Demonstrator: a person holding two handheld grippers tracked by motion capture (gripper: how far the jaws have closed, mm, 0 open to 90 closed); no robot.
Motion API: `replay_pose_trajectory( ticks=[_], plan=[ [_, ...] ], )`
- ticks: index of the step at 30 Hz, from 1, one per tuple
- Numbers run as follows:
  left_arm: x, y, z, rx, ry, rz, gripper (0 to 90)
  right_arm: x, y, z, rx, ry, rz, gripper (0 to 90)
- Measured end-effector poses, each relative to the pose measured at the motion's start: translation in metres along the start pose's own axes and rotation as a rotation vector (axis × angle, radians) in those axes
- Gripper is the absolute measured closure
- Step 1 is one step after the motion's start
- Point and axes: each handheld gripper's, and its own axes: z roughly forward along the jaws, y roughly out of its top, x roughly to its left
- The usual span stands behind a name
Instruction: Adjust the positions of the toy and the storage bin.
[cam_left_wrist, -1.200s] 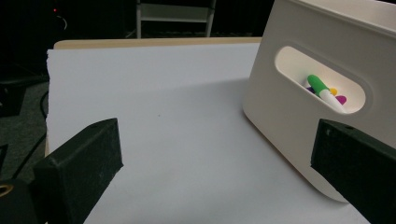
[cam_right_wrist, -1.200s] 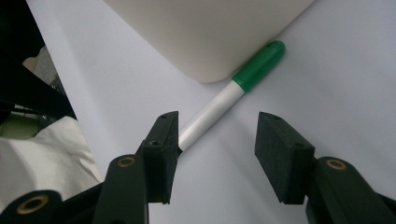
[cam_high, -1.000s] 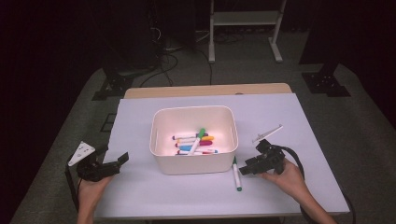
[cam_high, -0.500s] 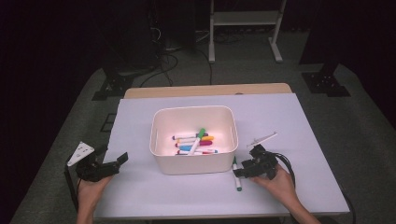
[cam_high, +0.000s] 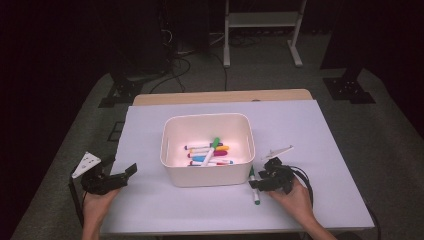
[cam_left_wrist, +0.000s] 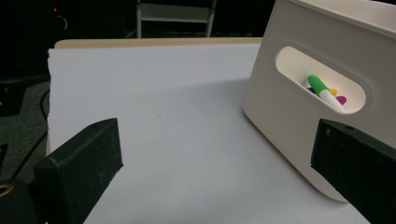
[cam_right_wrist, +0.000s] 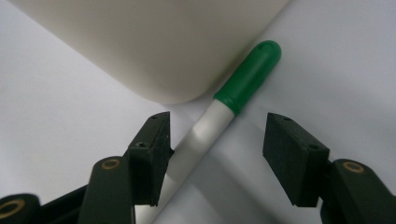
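Right gripper (cam_right_wrist: 215, 140) wide, straddling green-capped marker (cam_right_wrist: 219, 109) lying near-right of white bin (cam_high: 207, 150). Left gripper (cam_left_wrist: 215, 163) wide, empty, left of bin.

A bin (cam_high: 207, 170) is set at the middle of the table (cam_high: 325, 130). Several markers (cam_high: 210, 153) are held inside it. One marker (cam_high: 253, 185) is laid on the table just right of the bin's near right corner. The left gripper (cam_high: 120, 172) is placed left of the bin, the right gripper (cam_high: 256, 181) over the loose marker.
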Motion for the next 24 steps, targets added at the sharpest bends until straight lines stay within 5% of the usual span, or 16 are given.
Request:
replay_pose_trajectory(
  ticks=[9,24],
  plan=[
    [0.000,0.000,0.000,0.001,0.001,0.000,0.7,-0.009,-0.003,-0.008,0.030,-0.092,-0.002,43.3],
    [0.000,0.000,0.000,0.001,-0.001,-0.002,0.7,-0.023,-0.014,-0.021,0.044,-0.175,-0.003,64.0]
  ],
)
